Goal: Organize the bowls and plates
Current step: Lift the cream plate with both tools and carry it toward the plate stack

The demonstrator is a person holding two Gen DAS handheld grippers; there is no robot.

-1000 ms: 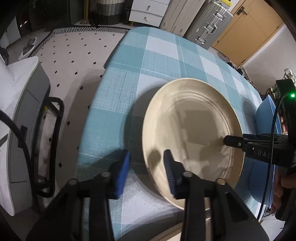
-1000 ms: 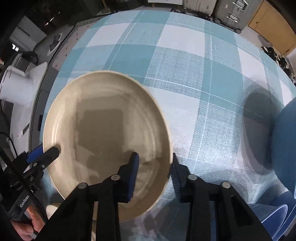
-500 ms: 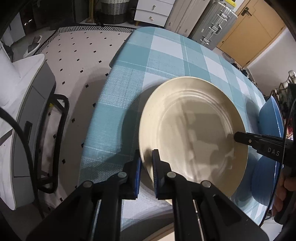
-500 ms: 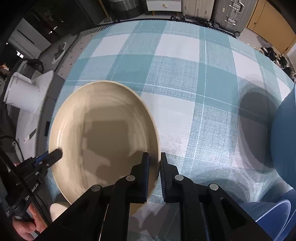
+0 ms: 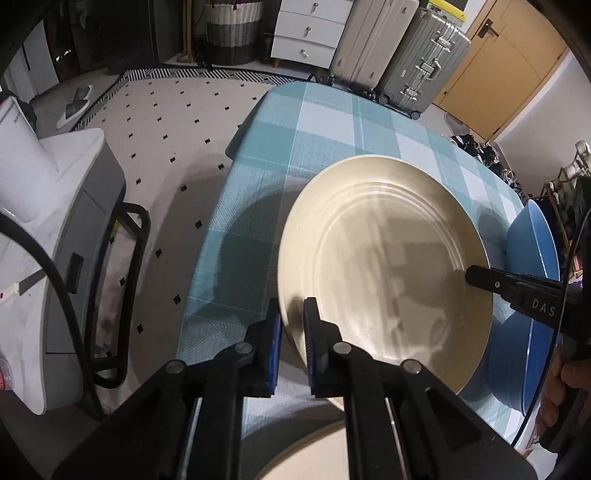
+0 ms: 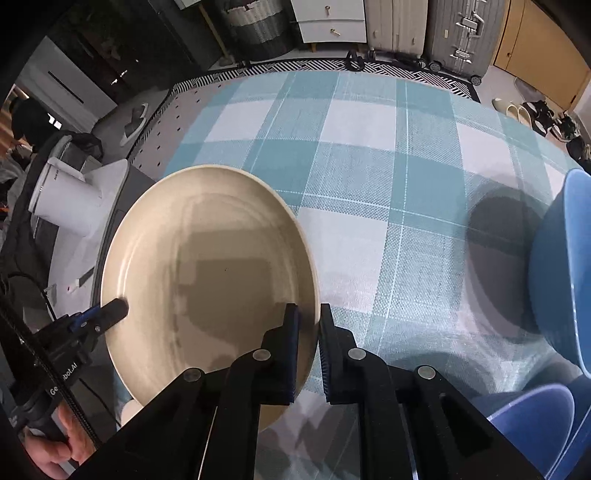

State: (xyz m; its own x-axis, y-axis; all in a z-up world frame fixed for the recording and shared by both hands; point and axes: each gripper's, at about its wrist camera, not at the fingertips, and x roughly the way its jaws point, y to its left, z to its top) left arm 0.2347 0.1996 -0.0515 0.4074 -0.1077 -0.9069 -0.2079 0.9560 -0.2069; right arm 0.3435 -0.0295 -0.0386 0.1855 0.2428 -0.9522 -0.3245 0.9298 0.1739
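A large cream plate [image 5: 384, 254] is held above the checked teal tablecloth [image 5: 295, 155], casting a shadow on it. My left gripper [image 5: 292, 325] is shut on the plate's near left rim. My right gripper [image 6: 308, 325] is shut on the opposite rim of the same plate [image 6: 207, 273]. Each gripper shows in the other view, the right gripper [image 5: 480, 277] and the left gripper [image 6: 110, 312]. A blue bowl [image 5: 532, 240] stands to the right of the plate, and it also shows in the right wrist view [image 6: 561, 266]. Another cream plate [image 5: 310, 454] lies partly hidden under my left gripper.
A second blue bowl [image 6: 528, 413] sits near my right gripper. A white and grey appliance [image 5: 48, 206] with a black hose stands off the table's left edge. Suitcases [image 5: 402, 48] and a white drawer unit [image 5: 314, 29] stand beyond the far edge.
Both grippers closed from open onto the plate's opposite rims. The plate has since risen off the tablecloth, which now shows farther below with a larger shadow.
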